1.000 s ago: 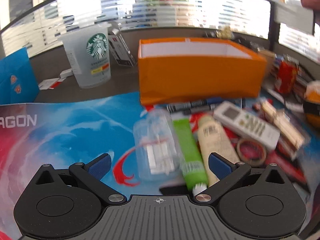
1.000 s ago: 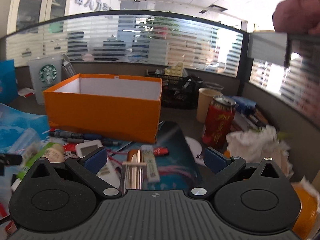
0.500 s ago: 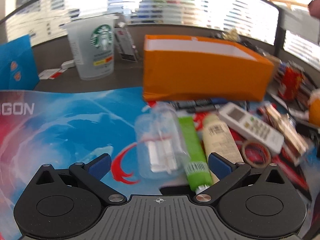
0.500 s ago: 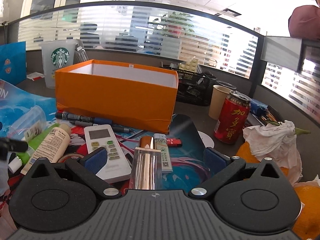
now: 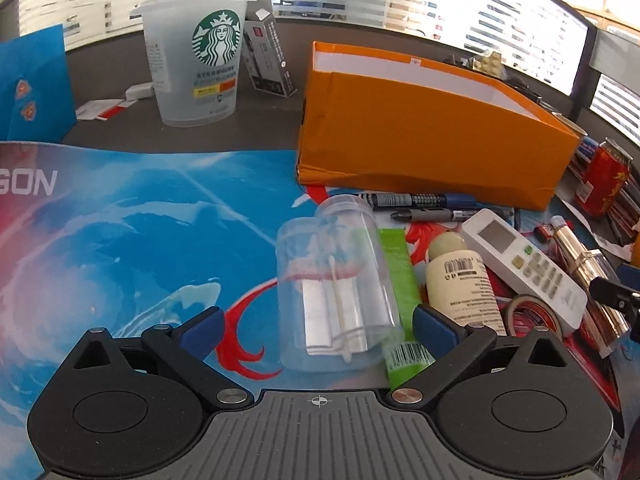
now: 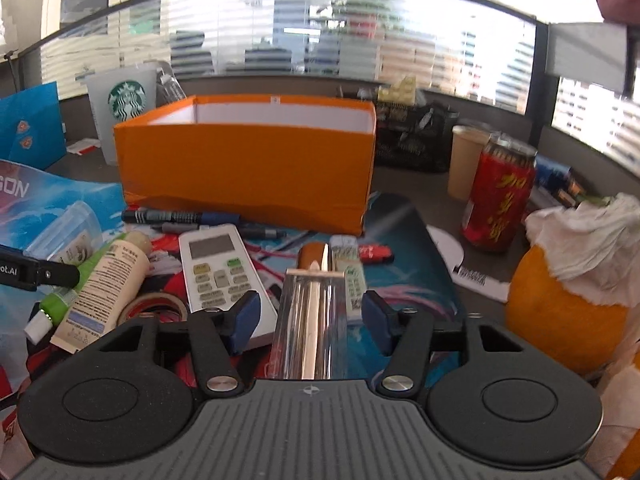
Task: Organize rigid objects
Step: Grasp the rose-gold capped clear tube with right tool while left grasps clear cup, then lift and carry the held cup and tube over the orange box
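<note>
An orange box (image 5: 420,148) stands open at the back of the mat; it also shows in the right wrist view (image 6: 248,168). My left gripper (image 5: 318,330) is open around a clear plastic jar (image 5: 336,284) lying on its side, pads apart from it. A green tube (image 5: 400,292), cream bottle (image 5: 460,280), white remote (image 5: 524,268) and pens (image 5: 416,202) lie to its right. My right gripper (image 6: 308,316) is open around a shiny clear-cased lipstick tube (image 6: 314,300), pads close beside it without touching.
A Starbucks cup (image 5: 196,52) and small carton (image 5: 268,56) stand at the back left. A red can (image 6: 498,192), beige cup (image 6: 466,162), an orange with tissue (image 6: 572,312), tape roll (image 6: 152,308) and a black basket (image 6: 412,140) crowd the right.
My left gripper moved forward over the clear jar. My right gripper moved lower over the lipstick tube and its fingers narrowed around it.
</note>
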